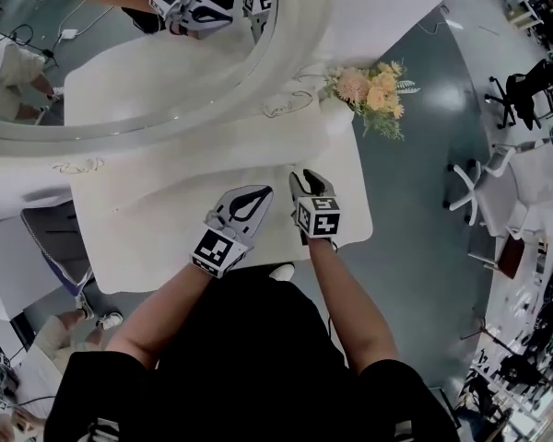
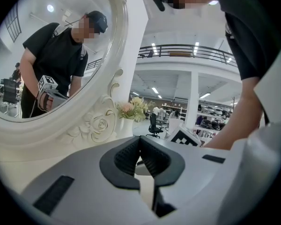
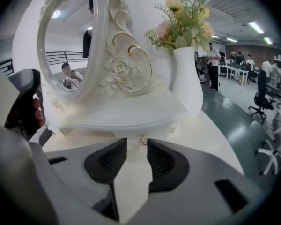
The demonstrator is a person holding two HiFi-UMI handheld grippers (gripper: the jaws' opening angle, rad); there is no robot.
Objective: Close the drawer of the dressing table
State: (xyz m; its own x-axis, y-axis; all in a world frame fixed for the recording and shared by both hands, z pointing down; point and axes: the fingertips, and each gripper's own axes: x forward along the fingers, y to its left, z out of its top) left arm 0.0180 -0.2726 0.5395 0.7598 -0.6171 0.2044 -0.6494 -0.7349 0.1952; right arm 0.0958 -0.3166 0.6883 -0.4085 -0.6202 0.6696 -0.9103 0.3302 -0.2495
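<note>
Seen from above, a person in a black top reaches both forearms forward over the near edge of a cream-white desk (image 1: 157, 238), holding a grey tool in each hand, each with a black-and-white marker cube at its back. The left tool (image 1: 260, 195) lies over the desk top near the front, pointing almost level. Its dark ribbed jaws meet at the tips, closed on nothing. Just beside it, the right tool (image 1: 305, 176) tilts downward over the desk top. Its jaws stand apart with only bare white desk between them, so it holds nothing. Looking along the right tool, a small metallic knob (image 3: 143, 140) sits in line with the gap, beyond the jaw tips and clear of them. The knob belongs to the drawer (image 3: 154, 131), a shallow white front set under the raised shelf at the back of the desk. The front looks pushed in level with the shelf base, though fine gaps cannot be made out. Above the shelf rises a large oval mirror (image 3: 68, 41) in a carved white frame with roses and scrolls. It reflects the person and the tools. To the right of the mirror stands a white vase (image 3: 186, 78) of peach and yellow flowers. Beyond lies a grey-green floor (image 1: 424, 201) with office chairs (image 1: 521, 90) well apart from the desk.
</note>
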